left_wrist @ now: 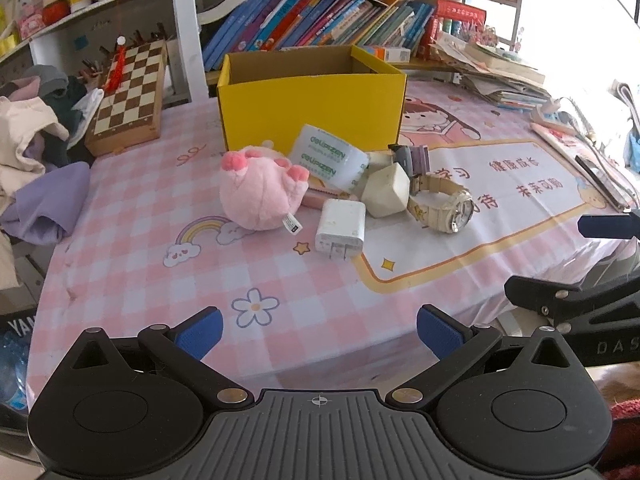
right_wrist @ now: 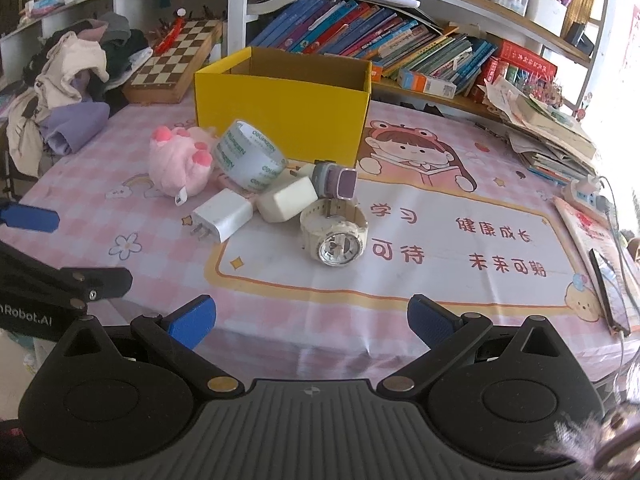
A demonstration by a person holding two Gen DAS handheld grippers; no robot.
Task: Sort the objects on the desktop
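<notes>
An open yellow box [left_wrist: 312,108] [right_wrist: 280,114] stands at the back of the pink checked mat. In front of it lie a pink plush toy [left_wrist: 260,192] [right_wrist: 180,164], a roll of clear tape [left_wrist: 328,158] [right_wrist: 250,154], a white plug charger [left_wrist: 341,229] [right_wrist: 224,218], a cream block charger [left_wrist: 386,190] [right_wrist: 286,199], a purple smartwatch [left_wrist: 412,158] [right_wrist: 338,180] and a cream wristwatch [left_wrist: 444,204] [right_wrist: 336,236]. My left gripper [left_wrist: 320,330] is open, near the front edge. My right gripper [right_wrist: 312,320] is open too, short of the wristwatch.
A chessboard box [left_wrist: 128,100] [right_wrist: 176,66] and a heap of clothes [left_wrist: 36,140] [right_wrist: 68,80] sit at the left. Stacked books and papers [right_wrist: 552,128], a power strip [right_wrist: 588,194] and a pen [right_wrist: 606,288] crowd the right edge. Bookshelves stand behind.
</notes>
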